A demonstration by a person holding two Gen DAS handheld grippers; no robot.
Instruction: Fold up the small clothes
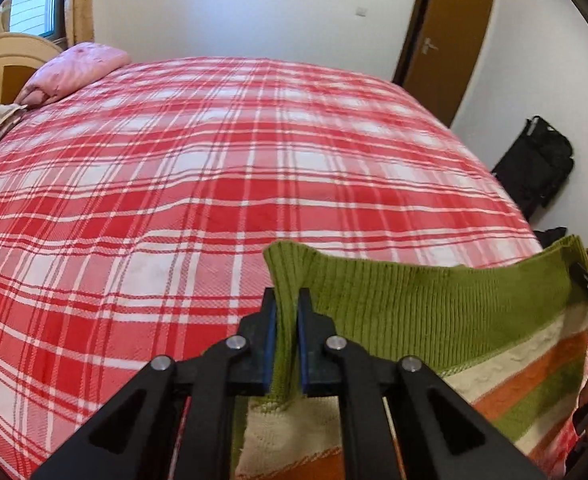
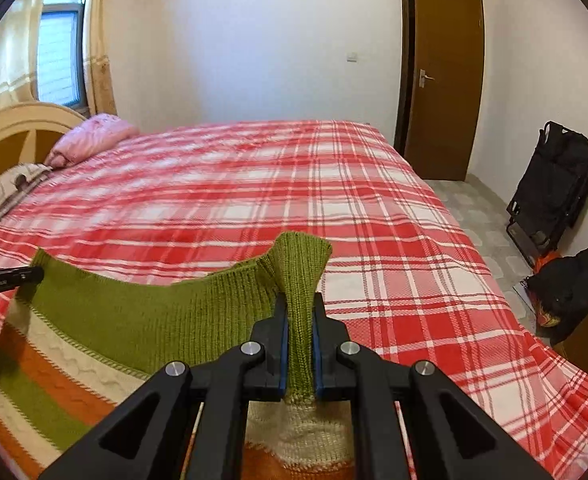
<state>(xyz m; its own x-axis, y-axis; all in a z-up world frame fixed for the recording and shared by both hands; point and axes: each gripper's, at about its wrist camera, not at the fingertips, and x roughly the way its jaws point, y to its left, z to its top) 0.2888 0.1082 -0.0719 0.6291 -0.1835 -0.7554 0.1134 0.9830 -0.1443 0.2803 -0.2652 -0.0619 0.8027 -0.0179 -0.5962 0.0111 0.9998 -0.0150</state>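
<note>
Hanging between the two tools over the near edge of the bed [image 2: 373, 216], a small knitted sweater [image 1: 433, 304] shows its ribbed green hem band uppermost, with cream, orange and green stripes falling away below and behind the jaws. Left gripper [image 1: 287, 300]: jaws pressed together on a bunched corner of the green rib, a tuft standing up just ahead of the blue pads. Right gripper [image 2: 299, 304]: the same, clamped on the opposite corner of the band, knit pinched into a narrow upright fold between the pads. From the left tool the garment runs off to its right; from the right tool, off to its left, where the other tool's black tip just shows. The band sags a little in the middle, so it is not pulled fully taut. Judging by the drape: soft, thickish wool, light enough, stretchy along the rib, not slippery and not delicate; likely to bulk at a crease rather than lie crisp. The hem corners look the sensible hold, since the rib is dense and gives the pads purchase. Both tools point forward and down toward the plaid bedspread [image 1: 174, 200], roughly side by side and parallel. The hands holding them are out of view.
</note>
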